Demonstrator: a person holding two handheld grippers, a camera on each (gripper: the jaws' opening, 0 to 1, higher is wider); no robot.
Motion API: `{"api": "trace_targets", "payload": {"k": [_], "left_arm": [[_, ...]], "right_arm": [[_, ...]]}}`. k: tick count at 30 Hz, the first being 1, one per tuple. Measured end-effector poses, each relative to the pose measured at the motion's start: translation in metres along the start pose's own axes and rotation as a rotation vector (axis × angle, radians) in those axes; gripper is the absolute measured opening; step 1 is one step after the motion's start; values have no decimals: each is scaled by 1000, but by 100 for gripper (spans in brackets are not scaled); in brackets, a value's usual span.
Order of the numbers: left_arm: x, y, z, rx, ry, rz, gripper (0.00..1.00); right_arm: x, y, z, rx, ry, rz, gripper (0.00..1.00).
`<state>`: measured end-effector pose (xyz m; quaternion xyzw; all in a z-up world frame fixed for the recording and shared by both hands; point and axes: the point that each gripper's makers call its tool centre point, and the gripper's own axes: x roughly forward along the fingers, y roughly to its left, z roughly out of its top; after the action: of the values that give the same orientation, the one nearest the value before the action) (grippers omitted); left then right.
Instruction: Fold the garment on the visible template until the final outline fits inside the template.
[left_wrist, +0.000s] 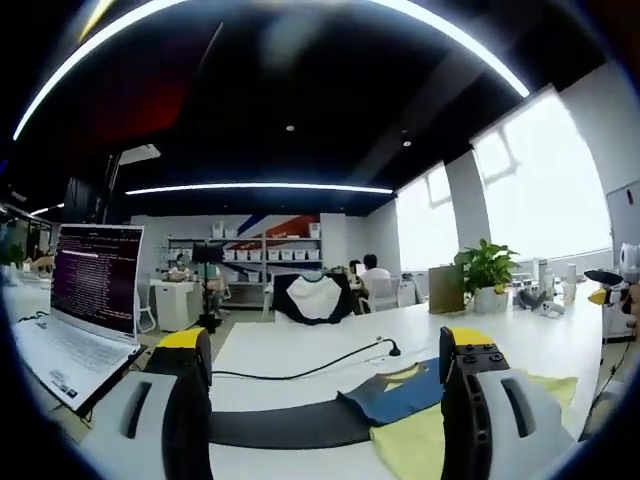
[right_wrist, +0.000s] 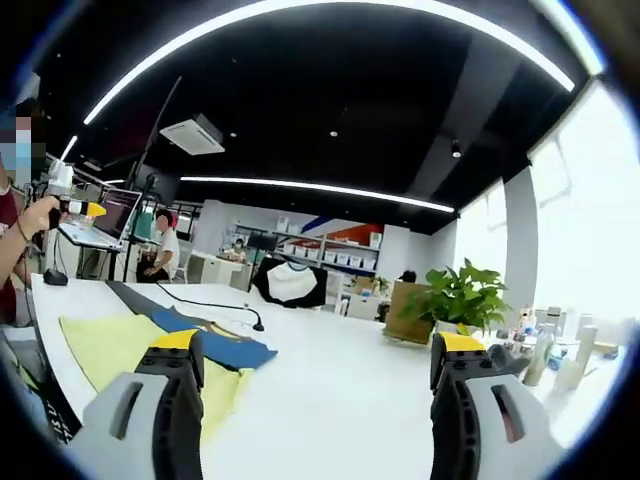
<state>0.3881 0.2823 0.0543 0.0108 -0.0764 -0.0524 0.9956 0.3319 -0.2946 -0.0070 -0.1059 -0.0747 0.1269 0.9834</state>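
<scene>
Yellow-and-blue cloth garment (left_wrist: 420, 415) lies flat near white table's (left_wrist: 300, 345) edge, on a dark template strip (left_wrist: 280, 425). Left gripper (left_wrist: 325, 400), right gripper (right_wrist: 315, 400): jaws spread, holding nothing. Bare tabletop beyond; open laptop (left_wrist: 85, 300) beside.

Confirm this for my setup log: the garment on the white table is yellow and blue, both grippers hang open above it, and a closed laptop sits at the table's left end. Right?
Not quite: the laptop is open, its screen lit with text, as the left gripper view shows. The rest holds: the yellow and blue garment lies on the white table, and the left gripper and right gripper are open.
</scene>
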Motion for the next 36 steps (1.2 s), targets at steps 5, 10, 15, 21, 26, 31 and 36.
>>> {"api": "trace_targets", "payload": {"k": [5,10,15,21,26,31,36], "left_arm": [[46,24,-17,24,58,10,100],[85,48,-58,41,139,35,98],[114,74,-111,64,234,56,96],[129,96,-167,53,335,48,93],[135,111,-193,83,352,65,91],[124,138,-208,150,413,171,82],[112,141,-232,96,462,180,76]], "right_arm": [[-2,0,1,-8,4,12,98],[2,1,-5,-91,42,-9,99],[1,6,-5,-62,39,27,99],[1,-1,-6,-29,40,16,99],[1,-1,-10,-15,53,23,98],[-2,-2,-6,3,39,20,97],[-3,-1,-7,8,43,22,97]]}}
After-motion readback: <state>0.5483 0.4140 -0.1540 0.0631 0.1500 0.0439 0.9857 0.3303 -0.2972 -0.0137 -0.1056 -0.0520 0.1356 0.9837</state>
